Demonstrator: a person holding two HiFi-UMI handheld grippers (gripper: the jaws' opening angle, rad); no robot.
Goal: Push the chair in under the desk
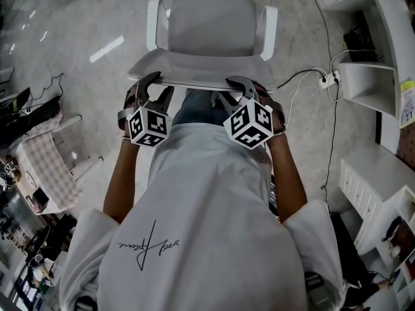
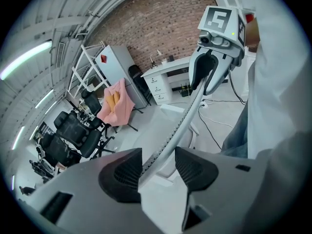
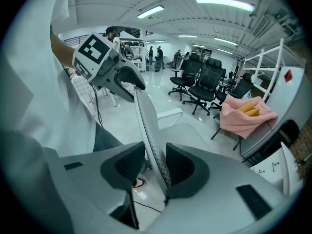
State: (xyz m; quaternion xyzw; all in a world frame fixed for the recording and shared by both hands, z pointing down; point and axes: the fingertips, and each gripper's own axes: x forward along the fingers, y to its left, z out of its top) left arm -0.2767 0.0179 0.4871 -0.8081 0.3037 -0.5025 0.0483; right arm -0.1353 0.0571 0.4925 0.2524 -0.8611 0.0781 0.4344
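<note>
A white office chair [image 1: 211, 24] stands right in front of me, seat facing away, its mesh backrest [image 1: 194, 67] nearest. My left gripper [image 1: 159, 86] is shut on the left part of the backrest's top edge [image 2: 170, 135]. My right gripper [image 1: 237, 89] is shut on the right part of that edge [image 3: 148, 130]. In the left gripper view the rim runs between the pads [image 2: 122, 177] up to the right gripper [image 2: 209, 69]. The right gripper view shows the left gripper [image 3: 129, 82] clamped further along the rim. A white desk [image 2: 170, 69] stands by the brick wall.
White shelving [image 1: 369, 83] lines the right side, with a power strip [image 1: 327, 80] and cables on the floor beside the chair. A cloth-covered table [image 1: 39, 167] stands at the left. Several black office chairs [image 3: 204, 82] and a pink-draped chair [image 3: 243, 116] stand further off.
</note>
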